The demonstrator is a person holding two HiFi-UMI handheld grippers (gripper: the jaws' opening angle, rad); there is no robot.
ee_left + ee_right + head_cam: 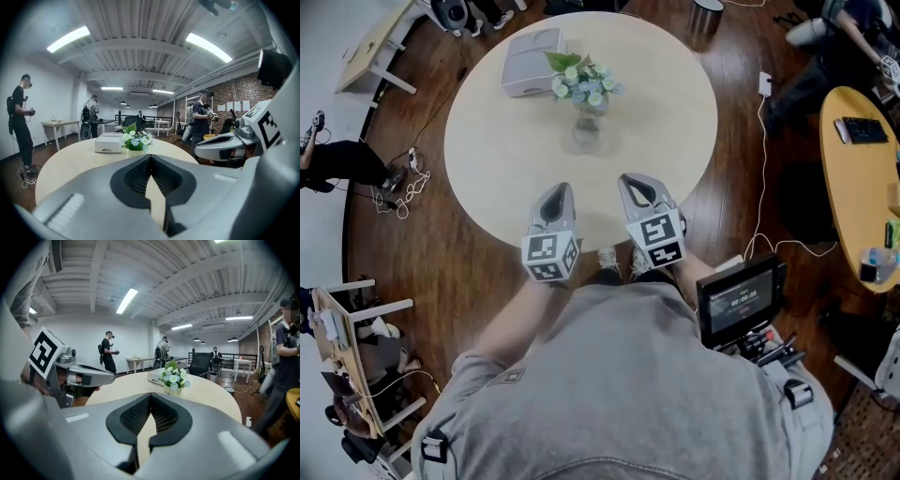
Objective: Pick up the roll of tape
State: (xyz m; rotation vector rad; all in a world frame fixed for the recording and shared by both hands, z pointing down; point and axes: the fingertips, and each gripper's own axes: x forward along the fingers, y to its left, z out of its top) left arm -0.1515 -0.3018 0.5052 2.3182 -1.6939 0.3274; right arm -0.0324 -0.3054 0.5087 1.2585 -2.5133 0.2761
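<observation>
Left hand-held gripper and right hand-held gripper sit clenched, empty, at the round beige tabletop's near edge; open surface reaches the glass vase of white flowers; roll of tape unseen.

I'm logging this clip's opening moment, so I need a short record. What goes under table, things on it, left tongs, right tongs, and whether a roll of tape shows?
table: round, pale top
on it: white box at the far side; flowers in a glass vase nearer the middle
left tongs: shut, nothing between them, at the table's near edge
right tongs: shut, nothing between them, beside the left pair
roll of tape: not seen in any view
</observation>
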